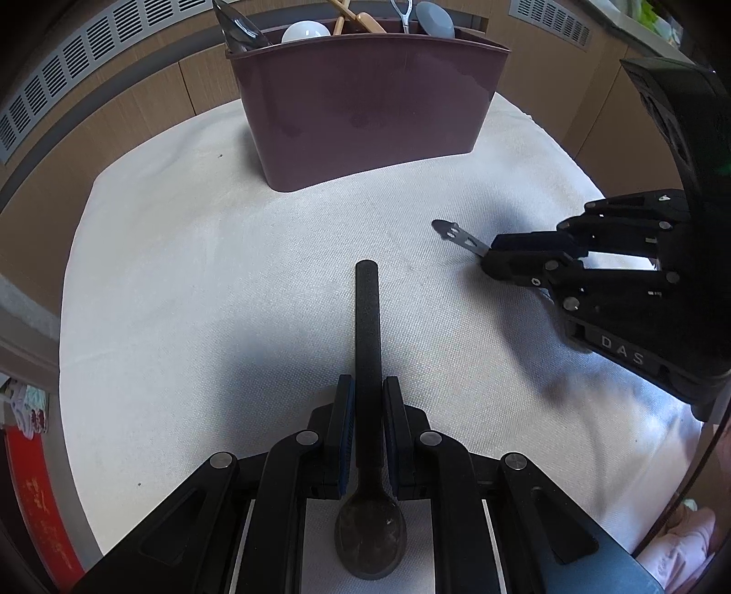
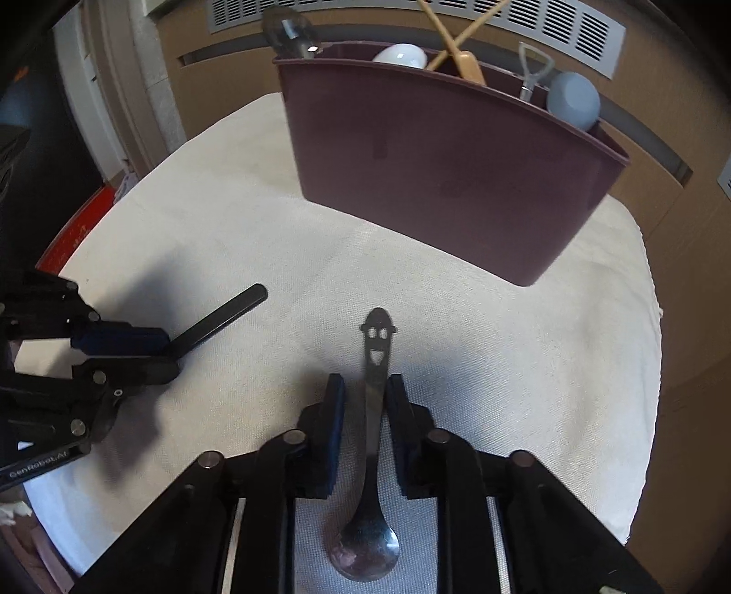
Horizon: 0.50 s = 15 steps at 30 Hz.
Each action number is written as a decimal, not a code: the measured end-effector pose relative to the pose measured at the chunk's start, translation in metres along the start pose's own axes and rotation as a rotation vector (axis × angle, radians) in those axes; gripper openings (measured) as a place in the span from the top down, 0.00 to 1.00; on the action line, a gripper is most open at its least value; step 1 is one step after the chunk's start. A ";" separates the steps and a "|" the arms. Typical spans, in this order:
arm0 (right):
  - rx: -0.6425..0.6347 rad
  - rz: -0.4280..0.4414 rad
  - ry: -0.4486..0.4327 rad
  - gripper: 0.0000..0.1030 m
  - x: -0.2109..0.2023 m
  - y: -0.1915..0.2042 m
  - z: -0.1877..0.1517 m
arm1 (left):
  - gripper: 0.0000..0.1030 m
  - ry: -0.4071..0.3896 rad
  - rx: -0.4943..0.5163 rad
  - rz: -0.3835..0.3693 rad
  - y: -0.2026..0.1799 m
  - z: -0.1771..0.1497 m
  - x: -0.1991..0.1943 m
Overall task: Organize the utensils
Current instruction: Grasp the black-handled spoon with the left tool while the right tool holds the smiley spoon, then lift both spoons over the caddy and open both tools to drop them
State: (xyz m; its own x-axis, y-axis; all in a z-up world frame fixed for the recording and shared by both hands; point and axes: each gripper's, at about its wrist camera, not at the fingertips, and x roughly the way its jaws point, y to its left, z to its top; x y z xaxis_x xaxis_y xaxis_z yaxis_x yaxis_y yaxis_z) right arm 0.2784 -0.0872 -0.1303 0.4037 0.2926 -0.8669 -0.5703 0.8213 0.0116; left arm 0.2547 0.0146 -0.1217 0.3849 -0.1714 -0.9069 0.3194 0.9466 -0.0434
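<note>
— Left gripper (image 1: pixel 368 434), low centre of the left wrist view?
— Jaws closed on the long matte-black spoon with a straight handle (image 1: pixel 368 347); handle pointing up the frame, dark bowl (image 1: pixel 370 541) low between the linkages, over the white woven cloth (image 1: pixel 192 283) covering the desk.

— And at right in that view?
— Right gripper (image 1: pixel 486 260), reaching in from the right edge, jaws clamped on the slim steel spoon with a smiley-face cut-out handle (image 1: pixel 452 234); only the handle tip showing past the fingers.

— Same spoon from the right wrist view?
— Steel spoon (image 2: pixel 372 411) pinched at mid-handle in the lower centre, face cut-outs just above the fingers, shiny bowl (image 2: pixel 365 555) at the bottom. Touching the cloth (image 2: pixel 256 219) or held just off it: cannot tell.

— Left gripper there?
— Left gripper (image 2: pixel 171 352) at the left edge, black spoon handle (image 2: pixel 224 315) sticking out up and to the right.

— Destination?
— Dark maroon plastic utensil caddy (image 1: pixel 365 109) standing on the cloth at top centre, well apart from both spoons. Inside, above the rim: a large steel spoon (image 2: pixel 292 32) at left, a white rounded piece (image 2: pixel 399 55), crossed wooden handles (image 2: pixel 452 41), a wire-handled tool (image 2: pixel 532 68), a grey-blue rounded piece (image 2: pixel 573 100) at right.
</note>
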 end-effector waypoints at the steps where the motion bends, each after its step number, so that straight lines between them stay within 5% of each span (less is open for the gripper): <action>1: -0.003 0.000 -0.001 0.92 -0.001 0.001 -0.001 | 0.88 0.003 -0.002 -0.001 0.000 0.000 0.000; 15: 0.137 0.098 -0.077 0.92 -0.027 -0.030 -0.026 | 0.88 0.024 -0.071 -0.054 0.013 0.022 0.009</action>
State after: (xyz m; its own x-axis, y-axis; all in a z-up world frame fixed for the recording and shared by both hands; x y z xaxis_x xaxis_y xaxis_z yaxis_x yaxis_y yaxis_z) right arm 0.2657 -0.1324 -0.1204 0.4076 0.4072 -0.8173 -0.5090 0.8444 0.1668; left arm 0.2813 0.0191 -0.1208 0.3475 -0.2165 -0.9124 0.2760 0.9535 -0.1211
